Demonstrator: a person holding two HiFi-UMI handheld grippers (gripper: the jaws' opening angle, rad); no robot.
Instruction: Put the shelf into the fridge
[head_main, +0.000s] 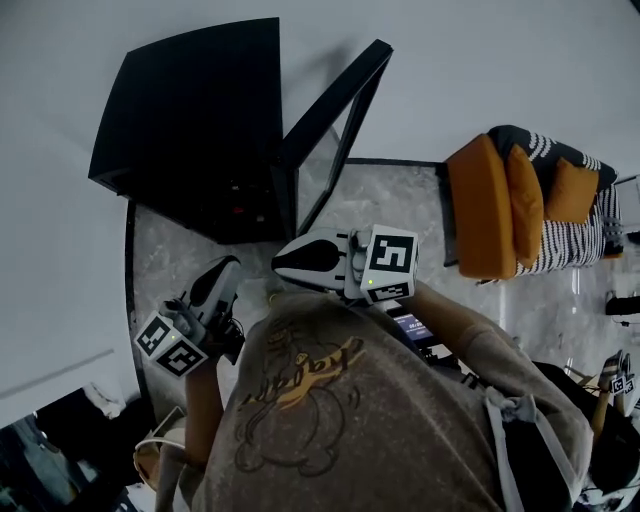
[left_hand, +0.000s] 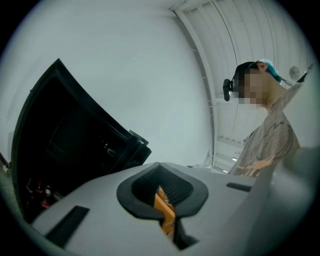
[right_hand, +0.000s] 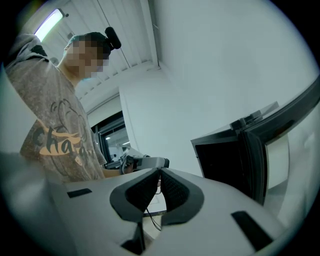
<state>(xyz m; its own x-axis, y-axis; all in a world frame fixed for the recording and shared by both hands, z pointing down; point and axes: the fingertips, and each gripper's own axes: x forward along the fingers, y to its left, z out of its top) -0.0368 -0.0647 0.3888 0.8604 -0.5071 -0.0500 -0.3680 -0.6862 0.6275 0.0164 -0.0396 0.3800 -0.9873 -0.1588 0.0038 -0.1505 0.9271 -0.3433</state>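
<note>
The black fridge (head_main: 190, 130) stands on the floor at the upper left, its glass door (head_main: 335, 130) swung open to the right. No shelf shows in any view. My left gripper (head_main: 228, 265) is held low at the left, shut and holding nothing. Beside it, my right gripper (head_main: 282, 262) points at the fridge and is also shut and holding nothing. In the left gripper view the fridge (left_hand: 65, 145) fills the left side beyond the closed jaw tips (left_hand: 159, 167). The right gripper view shows the dark fridge opening (right_hand: 225, 160) and door (right_hand: 282, 135) at the right.
An orange sofa (head_main: 490, 205) with striped cushions stands at the right on the marble floor (head_main: 400, 210). White walls rise behind the fridge. The person's torso in a grey printed shirt (head_main: 340, 410) fills the lower head view. Dark equipment lies at the lower left (head_main: 50, 450).
</note>
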